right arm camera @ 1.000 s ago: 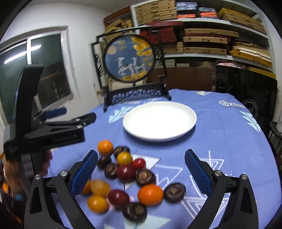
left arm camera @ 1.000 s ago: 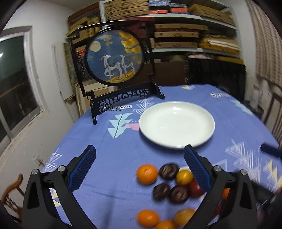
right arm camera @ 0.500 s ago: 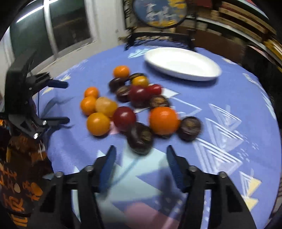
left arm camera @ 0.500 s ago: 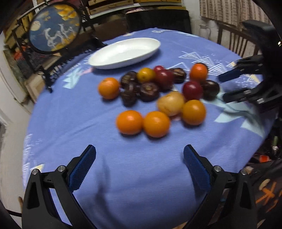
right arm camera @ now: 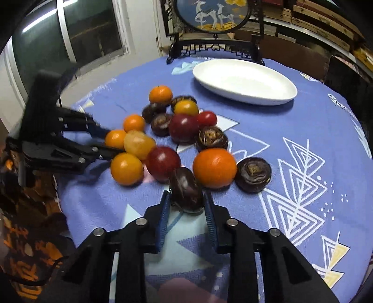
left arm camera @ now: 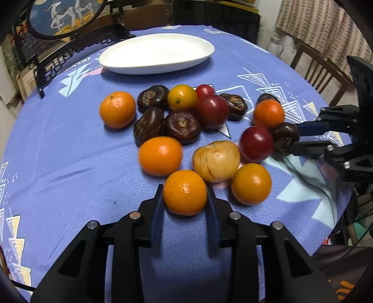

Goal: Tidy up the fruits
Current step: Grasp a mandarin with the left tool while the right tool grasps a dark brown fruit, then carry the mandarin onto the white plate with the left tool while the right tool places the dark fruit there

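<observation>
Several fruits lie in a pile on the blue tablecloth (left arm camera: 58,149): oranges, red plums, dark brown water chestnuts and a yellowish apple (left arm camera: 216,160). My left gripper (left arm camera: 184,189) is shut on the nearest orange (left arm camera: 184,198), which rests on the cloth. In the right wrist view my right gripper (right arm camera: 186,194) is closing its jaws on a dark water chestnut (right arm camera: 186,186), with both pads touching its sides. The left wrist view shows that same water chestnut (left arm camera: 284,137) held at the pile's right edge. A white oval plate (left arm camera: 156,53) lies bare beyond the pile.
A round painted screen on a black stand (right arm camera: 214,16) rises behind the plate. A wooden chair (left arm camera: 314,63) stands past the table's right edge. A window (right arm camera: 88,30) and shelves line the walls. The cloth's near edge drops off just below both grippers.
Both grippers tipped down and sank toward the fruit pile. The left jaws went from wide open to shut on an orange; the right jaws narrowed around a dark water chestnut.
</observation>
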A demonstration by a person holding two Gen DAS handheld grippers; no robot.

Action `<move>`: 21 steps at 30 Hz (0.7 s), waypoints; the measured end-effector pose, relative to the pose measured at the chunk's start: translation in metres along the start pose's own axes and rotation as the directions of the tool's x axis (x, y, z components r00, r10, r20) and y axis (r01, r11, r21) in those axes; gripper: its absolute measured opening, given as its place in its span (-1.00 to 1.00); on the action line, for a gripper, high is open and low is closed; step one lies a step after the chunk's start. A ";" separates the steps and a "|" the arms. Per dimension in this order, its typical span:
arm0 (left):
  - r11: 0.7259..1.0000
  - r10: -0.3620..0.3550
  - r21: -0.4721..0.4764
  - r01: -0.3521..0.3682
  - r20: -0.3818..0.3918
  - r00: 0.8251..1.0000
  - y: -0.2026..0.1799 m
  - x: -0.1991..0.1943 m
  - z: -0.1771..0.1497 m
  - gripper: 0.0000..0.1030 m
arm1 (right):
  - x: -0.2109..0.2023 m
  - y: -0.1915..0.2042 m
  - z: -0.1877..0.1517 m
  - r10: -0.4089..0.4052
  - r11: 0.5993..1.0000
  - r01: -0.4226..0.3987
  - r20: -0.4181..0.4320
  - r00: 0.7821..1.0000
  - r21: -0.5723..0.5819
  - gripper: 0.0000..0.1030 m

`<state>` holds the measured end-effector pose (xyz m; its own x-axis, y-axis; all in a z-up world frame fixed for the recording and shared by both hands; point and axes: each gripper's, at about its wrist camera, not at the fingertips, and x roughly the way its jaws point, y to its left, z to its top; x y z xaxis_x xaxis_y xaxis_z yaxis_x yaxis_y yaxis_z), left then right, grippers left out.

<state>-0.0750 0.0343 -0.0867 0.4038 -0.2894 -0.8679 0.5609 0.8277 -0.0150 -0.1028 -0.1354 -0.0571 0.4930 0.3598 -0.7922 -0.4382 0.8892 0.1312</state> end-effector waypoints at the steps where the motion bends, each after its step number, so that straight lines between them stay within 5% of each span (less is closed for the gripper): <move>1: 1.000 -0.015 0.001 0.015 0.000 1.000 -0.001 -0.003 0.001 -0.35 | -0.004 -0.001 0.004 0.003 1.000 -0.003 0.016 1.000 -0.010 -0.50; 9: 1.000 -0.018 -0.016 0.020 0.109 0.994 0.010 -0.042 0.040 -0.35 | -0.014 -0.011 0.035 0.053 0.998 -0.050 0.077 0.996 -0.036 -0.67; 11: 0.999 -0.016 -0.026 0.019 0.132 0.991 0.014 -0.043 0.064 -0.35 | -0.011 -0.015 0.045 0.047 0.998 -0.044 0.087 0.995 -0.040 -1.00; 18: 0.994 -0.010 -0.110 0.028 0.160 0.987 0.029 -0.006 0.163 -0.35 | -0.011 -0.035 0.074 0.029 1.000 -0.028 0.137 0.990 -0.013 -1.00; 21: 0.990 0.004 -0.138 0.016 0.140 0.990 0.033 0.015 0.188 -0.35 | -0.007 -0.037 0.066 0.045 0.999 -0.044 0.070 0.997 -0.021 -0.91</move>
<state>0.0858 -0.0337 -0.0069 0.5031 -0.3506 -0.7899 0.4624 0.8814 -0.0967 -0.0401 -0.1515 -0.0170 0.5241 0.4184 -0.7418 -0.4751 0.8665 0.1531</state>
